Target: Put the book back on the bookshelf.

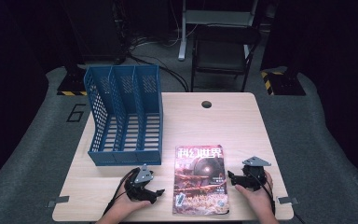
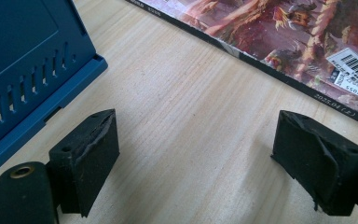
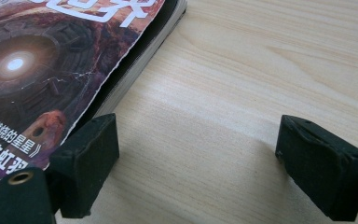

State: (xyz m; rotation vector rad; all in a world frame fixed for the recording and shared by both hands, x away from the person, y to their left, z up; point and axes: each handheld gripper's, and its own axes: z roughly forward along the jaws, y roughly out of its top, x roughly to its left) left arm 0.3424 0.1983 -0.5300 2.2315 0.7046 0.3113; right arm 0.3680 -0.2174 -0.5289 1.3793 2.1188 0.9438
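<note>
A magazine (image 1: 200, 179) lies flat at the table's (image 1: 242, 126) near edge, right of the blue file rack (image 1: 126, 116). The left gripper (image 1: 154, 192) and right gripper (image 1: 231, 178) flank it, jaws spread and empty, positioned to lift its edges.

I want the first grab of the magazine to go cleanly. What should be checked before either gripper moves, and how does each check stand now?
1. Left gripper jaws open, nothing between them: ok.
2. Right gripper jaws open, nothing between them: ok.
3. Glossy magazine with the red-brown cover lies flat between the grippers, untouched: ok.
4. Its page edge faces the right gripper, cover slightly lifted: ok.
5. Blue perforated plastic three-slot file rack stands upright, slots empty: ok.
6. Light wooden table bare between magazine and rack: ok.
</note>
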